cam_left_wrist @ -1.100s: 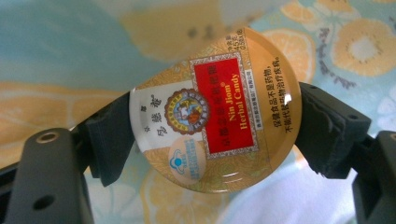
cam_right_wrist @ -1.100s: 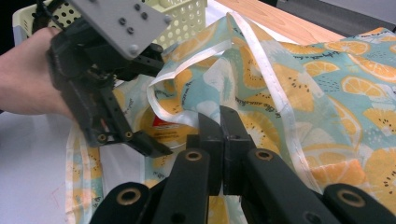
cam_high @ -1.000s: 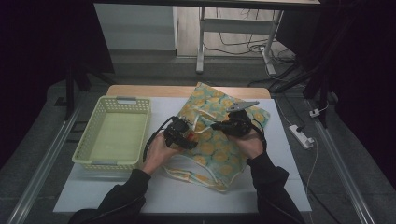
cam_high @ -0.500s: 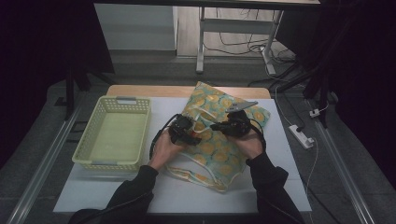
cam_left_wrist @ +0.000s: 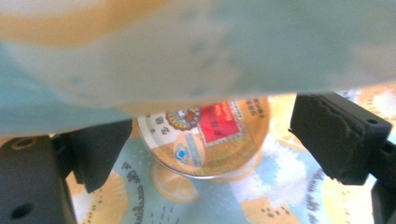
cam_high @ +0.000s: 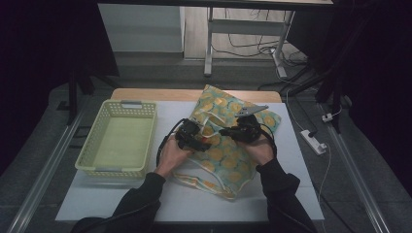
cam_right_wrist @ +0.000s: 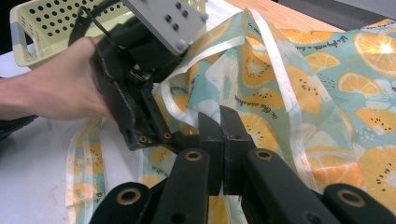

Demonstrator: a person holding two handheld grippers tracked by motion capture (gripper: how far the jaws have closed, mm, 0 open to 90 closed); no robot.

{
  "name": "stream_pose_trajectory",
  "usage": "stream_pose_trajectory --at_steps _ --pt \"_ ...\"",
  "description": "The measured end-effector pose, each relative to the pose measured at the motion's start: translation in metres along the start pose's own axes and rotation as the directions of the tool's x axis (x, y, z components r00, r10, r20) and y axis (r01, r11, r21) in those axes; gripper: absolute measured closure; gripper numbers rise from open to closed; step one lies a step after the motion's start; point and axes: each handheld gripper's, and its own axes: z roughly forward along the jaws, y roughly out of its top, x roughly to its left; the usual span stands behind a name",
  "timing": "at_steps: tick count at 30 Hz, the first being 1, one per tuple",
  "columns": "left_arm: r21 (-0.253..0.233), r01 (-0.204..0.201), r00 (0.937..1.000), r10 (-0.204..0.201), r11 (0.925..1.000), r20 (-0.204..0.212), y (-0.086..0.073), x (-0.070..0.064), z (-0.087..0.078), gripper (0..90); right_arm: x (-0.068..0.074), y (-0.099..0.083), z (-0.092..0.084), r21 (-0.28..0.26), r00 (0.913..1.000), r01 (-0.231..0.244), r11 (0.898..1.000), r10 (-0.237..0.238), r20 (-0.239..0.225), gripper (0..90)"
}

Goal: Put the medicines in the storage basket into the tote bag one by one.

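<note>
1. A pale yellow-green perforated basket [cam_high: 116,141] stands on the left part of the table, its hollow bare — a grey handle at the far rim.
2. The white tabletop [cam_high: 291,184] has a wooden strip along its far edge.
3. A white power strip [cam_high: 315,141] lies on the floor right of the table — cable trailing.
4. Metal table legs [cam_high: 209,43] stand beyond.

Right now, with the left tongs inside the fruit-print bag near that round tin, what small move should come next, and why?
Probably ease the left tongs forward around the round tin and close. Their jaws, which have just been opening, stand wide on either side of the tin without touching it, under the lifted cloth of the bag. The right tongs are shut on the bag's edge, holding its mouth up.
</note>
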Motion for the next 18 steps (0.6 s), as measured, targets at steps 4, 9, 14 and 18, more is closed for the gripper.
stream_pose_trajectory --at_steps 4,9,14,18 --pt "-0.009 -0.016 0.9996 0.016 0.9998 0.024 -0.001 -0.004 -0.007 10.0 0.000 0.000 0.000 -0.002 1.0000 0.003 1.000 -0.003 0.000 89.4" --pt "-0.020 -0.041 0.9980 0.042 0.9989 0.047 -0.004 -0.009 -0.015 7.3 0.000 0.000 0.000 -0.001 1.0000 0.002 1.000 -0.002 -0.001 89.4" --pt "-0.063 -0.037 0.9948 0.043 0.9973 0.093 -0.006 -0.011 -0.025 3.4 0.001 0.000 0.000 -0.001 1.0000 0.006 1.000 -0.006 -0.001 89.3" --pt "-0.088 -0.046 0.9916 0.056 0.9951 0.117 -0.008 -0.014 -0.032 1.0 0.002 0.001 0.000 -0.002 1.0000 0.007 1.000 -0.007 -0.001 89.3"
